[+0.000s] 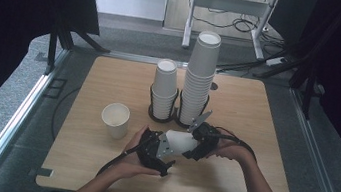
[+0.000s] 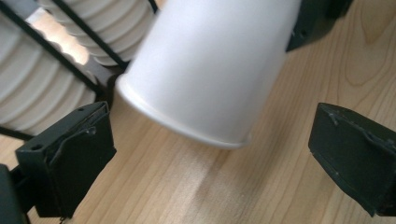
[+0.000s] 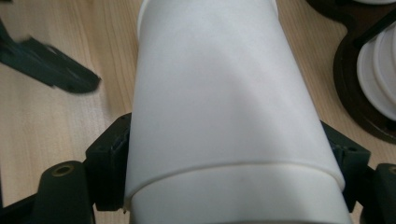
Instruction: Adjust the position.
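- Right gripper (image 1: 191, 143) clamped a white paper cup (image 1: 181, 141) lying on its side, base end pointing toward the person's left; in the right gripper view both black jaws pressed the cup's (image 3: 224, 116) walls.
- That same view showed a seam line near the rim end, so it looked like two nested cups; the high view could not confirm this.
- Left gripper (image 1: 166, 157) jaws stood wide apart, nothing between the pads; left gripper view put the cup's base (image 2: 187, 126) just ahead of them, apart from both jaws.
- Held cup sat above the table (image 1: 257, 113) near the middle of its near edge; contact with the wood could not be told.
- Left hand (image 1: 132, 159) and right hand (image 1: 231, 152) wrapped the gripper bodies, forearms cut off at the bottom of the high view.
- Loose upright cup (image 1: 115, 119) stood toward the table's left edge, well apart from the grippers.
- Short stack (image 1: 164, 89) and tall stack (image 1: 200, 75) sat in a black wire holder (image 1: 174, 116) near the table's centre, toward the far edge.
- Left gripper view showed the stacks' ribbed rims (image 2: 42, 93) behind wire bars, blurred and cut off at the frame.
- Right gripper view caught the holder's dark base (image 3: 355, 88) at its right edge, and a blurred piece of the other gripper (image 3: 51, 65).
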